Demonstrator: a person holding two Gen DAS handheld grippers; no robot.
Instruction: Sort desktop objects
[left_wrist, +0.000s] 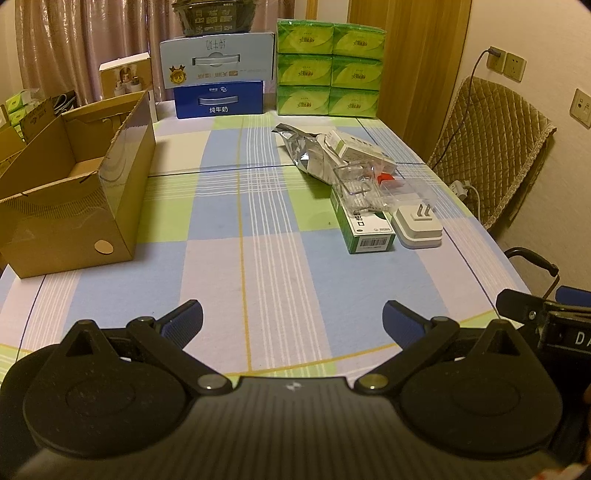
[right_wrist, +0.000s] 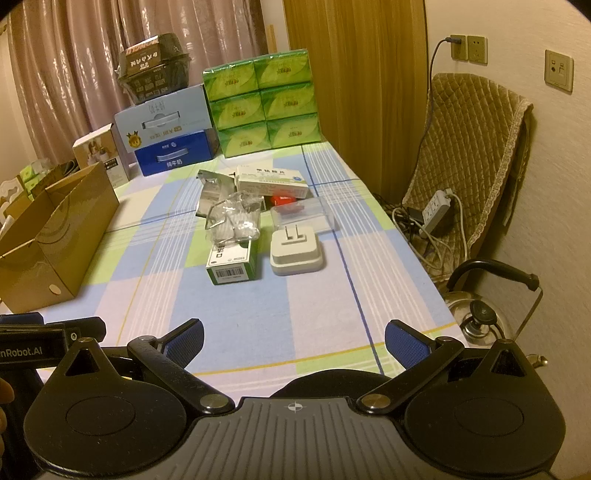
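Only in the right wrist view is a kettle (right_wrist: 476, 314) seen beside the table. Both grippers — left gripper (left_wrist: 291, 319), right gripper (right_wrist: 293, 338) — are held spread and empty above the near edge; the green box (left_wrist: 364, 225) lies mid-table beside the cardboard box (left_wrist: 74, 192).

At twelve o'clock, green tissue packs (left_wrist: 328, 68) stacked against the wooden door (left_wrist: 410, 55), milk cartons (left_wrist: 218, 75) just beside them at eleven. Pink curtains (left_wrist: 85, 40) behind. At two o'clock a quilted chair (left_wrist: 491, 147); at four, a kettle (right_wrist: 480, 314) off the checked worktop (left_wrist: 258, 258).
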